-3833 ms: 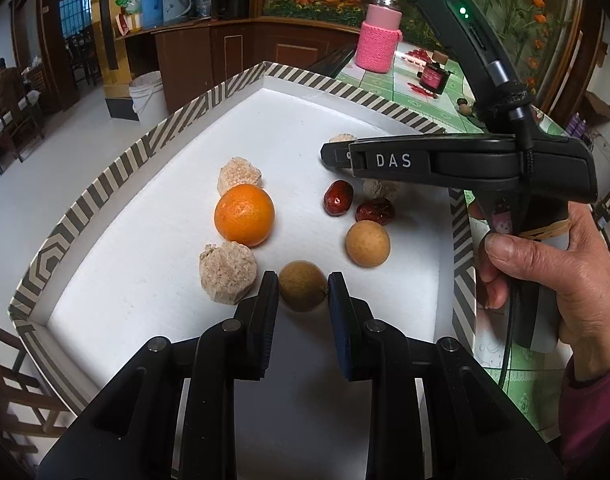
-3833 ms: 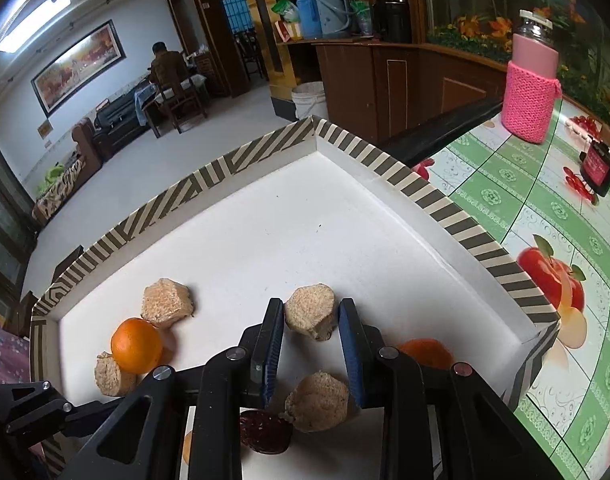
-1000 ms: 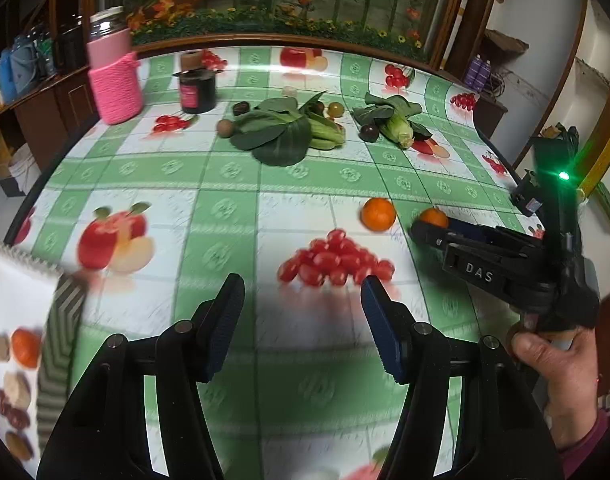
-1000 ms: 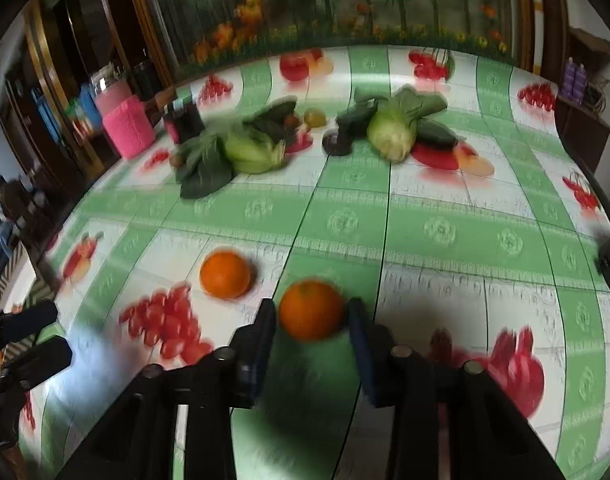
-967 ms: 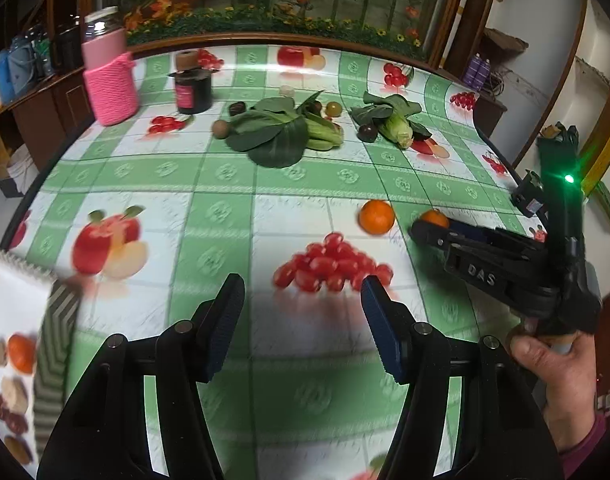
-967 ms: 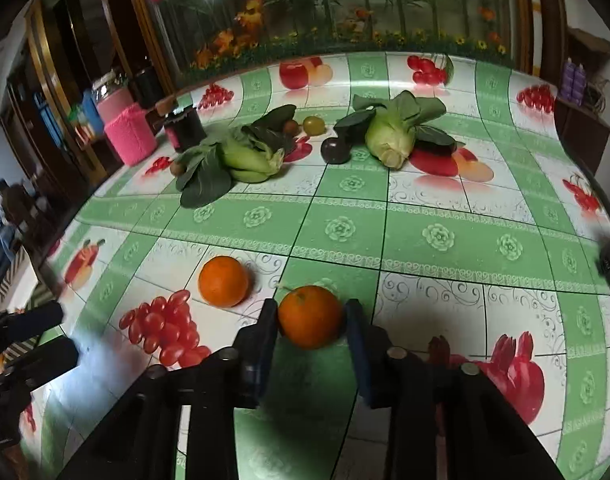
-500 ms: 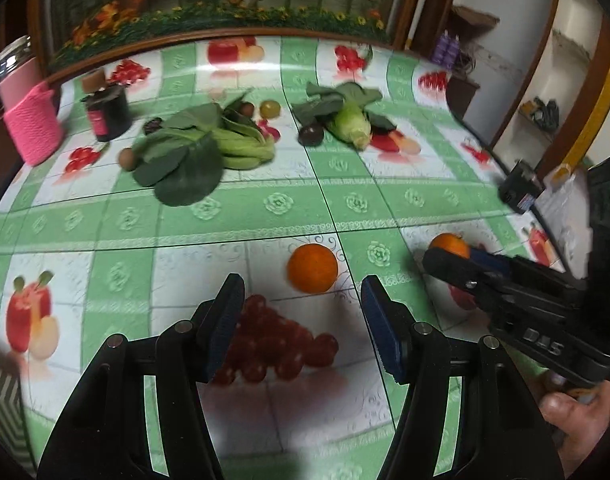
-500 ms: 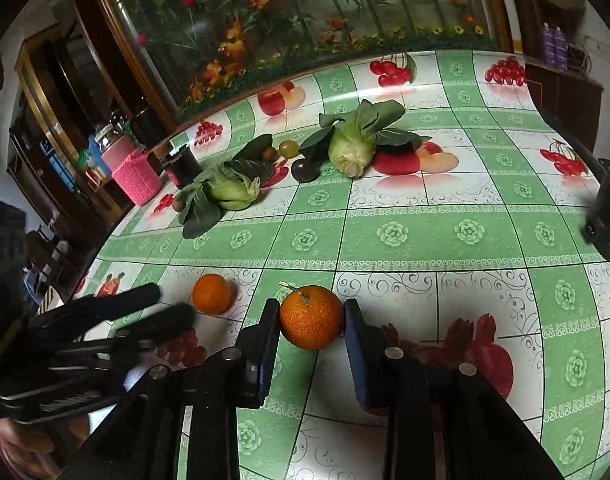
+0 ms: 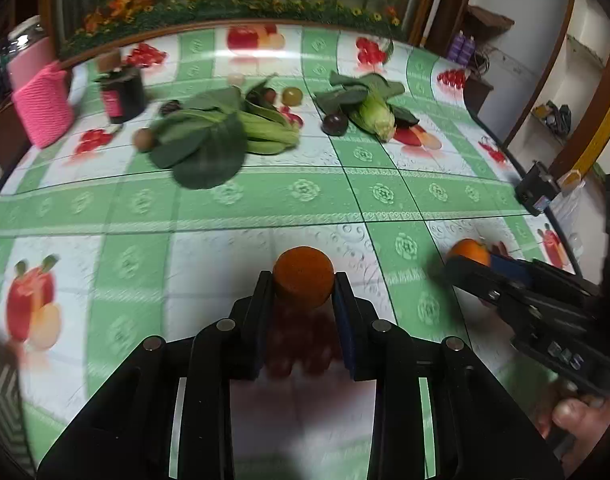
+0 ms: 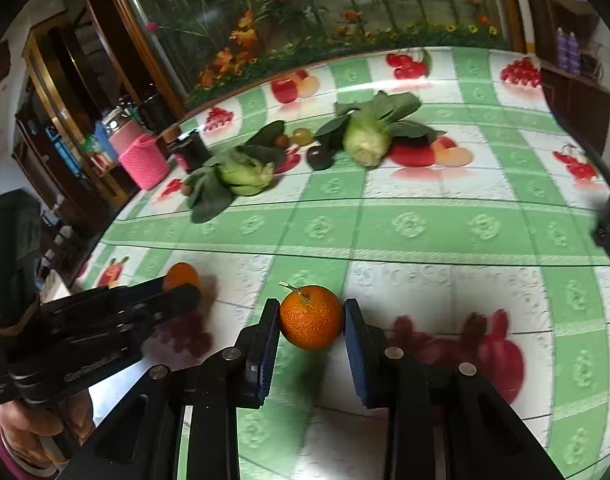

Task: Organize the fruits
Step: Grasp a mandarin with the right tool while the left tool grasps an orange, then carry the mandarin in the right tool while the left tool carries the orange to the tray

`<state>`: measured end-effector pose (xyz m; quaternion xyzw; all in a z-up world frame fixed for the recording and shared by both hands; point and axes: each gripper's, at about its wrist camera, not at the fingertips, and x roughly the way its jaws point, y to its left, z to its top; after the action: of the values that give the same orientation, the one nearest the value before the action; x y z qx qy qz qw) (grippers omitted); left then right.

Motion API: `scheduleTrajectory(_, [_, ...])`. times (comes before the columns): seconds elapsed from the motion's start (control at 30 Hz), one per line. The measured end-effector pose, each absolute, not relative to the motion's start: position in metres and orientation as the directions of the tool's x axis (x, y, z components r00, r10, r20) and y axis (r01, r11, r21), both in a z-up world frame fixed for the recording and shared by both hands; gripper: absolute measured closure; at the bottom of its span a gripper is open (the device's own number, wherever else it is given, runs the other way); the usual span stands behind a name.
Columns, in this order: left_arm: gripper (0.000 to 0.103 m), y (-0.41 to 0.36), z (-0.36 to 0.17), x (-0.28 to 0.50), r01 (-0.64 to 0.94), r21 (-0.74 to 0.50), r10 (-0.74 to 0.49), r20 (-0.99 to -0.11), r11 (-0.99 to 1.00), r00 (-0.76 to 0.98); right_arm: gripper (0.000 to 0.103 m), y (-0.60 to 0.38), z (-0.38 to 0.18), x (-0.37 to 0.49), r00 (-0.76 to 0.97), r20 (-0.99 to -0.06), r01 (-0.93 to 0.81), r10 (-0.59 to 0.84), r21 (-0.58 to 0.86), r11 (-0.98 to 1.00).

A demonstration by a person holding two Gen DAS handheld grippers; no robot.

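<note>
My left gripper (image 9: 303, 280) is shut on a small orange (image 9: 303, 282), its pads pressing both sides just above the tablecloth. My right gripper (image 10: 311, 316) is shut on a second orange (image 10: 311, 317) that has a short stem. In the left wrist view the right gripper (image 9: 477, 258) shows at the right with its orange (image 9: 467, 251). In the right wrist view the left gripper (image 10: 177, 286) shows at the left with its orange (image 10: 181, 275). Both are over the green checked tablecloth (image 10: 425, 224).
At the far side lie leafy greens (image 9: 213, 136), a corn cob (image 9: 375, 114), a dark plum (image 9: 333, 123), a green grape (image 9: 292, 96) and a brown fruit (image 9: 143, 139). A pink-sleeved bottle (image 9: 41, 96) and a dark jar (image 9: 121, 94) stand at the back left. The striped tray's edge (image 9: 1, 392) shows at the near left.
My left gripper has moved forward to the orange on the cloth and closed on it. My right gripper still grips its orange and has barely moved.
</note>
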<state>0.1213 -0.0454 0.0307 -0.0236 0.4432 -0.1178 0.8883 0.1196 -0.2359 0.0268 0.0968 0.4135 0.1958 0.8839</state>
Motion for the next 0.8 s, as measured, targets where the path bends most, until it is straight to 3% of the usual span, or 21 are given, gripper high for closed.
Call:
scheduleTrajectory(0.47, [0.075,0.031,0.062,0.007,0.098,-0.172,-0.195,-0.759,0.980,0.622,0.072,-0.152,0.052,0.053,0.512,-0.668,-0.436,0.540,0.339,0.833])
scheduleTrajectory(0.8, [0.074,0.121,0.081,-0.075,-0.034,-0.150,-0.088,-0.734,0.988,0.673,0.072,-0.067,0.054,0.003,0.399,-0.630,-0.579,0.666,0.390,0.716])
